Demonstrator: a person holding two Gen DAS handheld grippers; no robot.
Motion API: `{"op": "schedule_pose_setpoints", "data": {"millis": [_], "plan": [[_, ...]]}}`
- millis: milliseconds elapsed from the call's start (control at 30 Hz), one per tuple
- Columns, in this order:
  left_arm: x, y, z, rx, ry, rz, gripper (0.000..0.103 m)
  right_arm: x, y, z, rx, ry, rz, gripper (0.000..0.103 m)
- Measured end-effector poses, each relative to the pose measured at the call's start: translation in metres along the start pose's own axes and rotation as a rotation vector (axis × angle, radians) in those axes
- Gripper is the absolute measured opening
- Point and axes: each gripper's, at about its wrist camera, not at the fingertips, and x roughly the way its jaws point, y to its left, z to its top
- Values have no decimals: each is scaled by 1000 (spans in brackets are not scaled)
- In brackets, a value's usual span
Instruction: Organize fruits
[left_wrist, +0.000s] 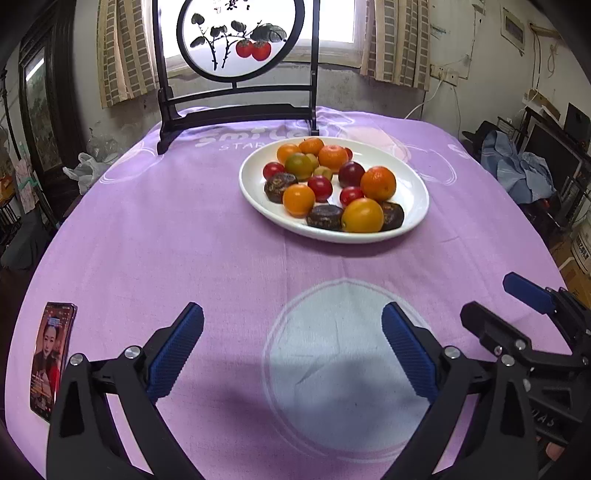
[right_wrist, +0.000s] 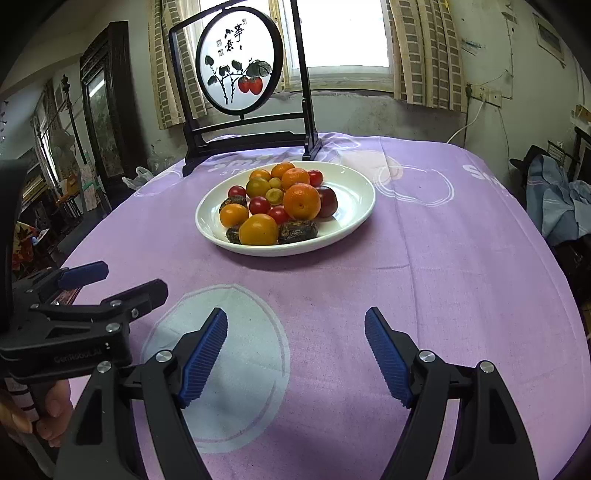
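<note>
- Purple cloth (left_wrist: 166, 229) covers the whole table, with pale circles printed on it and a curtained window on the far wall.
- Left gripper (left_wrist: 291, 332) hangs over the near part of the cloth, its blue-padded jaws spread wide with only a pale printed circle (left_wrist: 340, 369) showing between them; it holds nothing.
- Right gripper (right_wrist: 295, 339) sits just beside it, at its 3 o'clock, jaws likewise parted and empty, tilted down toward the cloth.
- A hand (right_wrist: 48, 410) grips the handle of the left gripper, seen at the right gripper's 8 o'clock.
- From the left gripper, a phone (left_wrist: 51, 354) with a lit screen lies flat on the cloth at about 9 o'clock, near the table edge.
- White plate (left_wrist: 413, 184) rests on the cloth at 12 to 1 o'clock from the left gripper, and at 11 to 12 o'clock from the right, well apart from both.
- Fruits (left_wrist: 325, 181) are all piled on that plate: orange citrus, small red ones, a dark purple plum, a few greenish ones and dark brown wrinkled pieces along the near rim.
- Beyond the plate, at 12 o'clock, a dark wooden stand (right_wrist: 240, 66) holds a round panel painted with two red fruits on a branch.
</note>
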Motion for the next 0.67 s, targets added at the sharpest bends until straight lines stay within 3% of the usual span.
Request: {"op": "schedule_pose_setpoints", "data": {"millis": [233, 400, 500, 667], "plan": [[5, -1, -14, 10, -11, 35, 95, 7, -8, -11, 30, 19, 22, 78], [23, 1, -20, 5, 34, 25, 95, 17, -10, -20, 33, 71, 24, 78], [32, 5, -22, -25, 63, 19, 95, 20, -10, -26, 34, 96, 24, 88], [42, 10, -25, -43, 72, 18, 95, 23, -8, -30, 21, 111, 22, 89]]}}
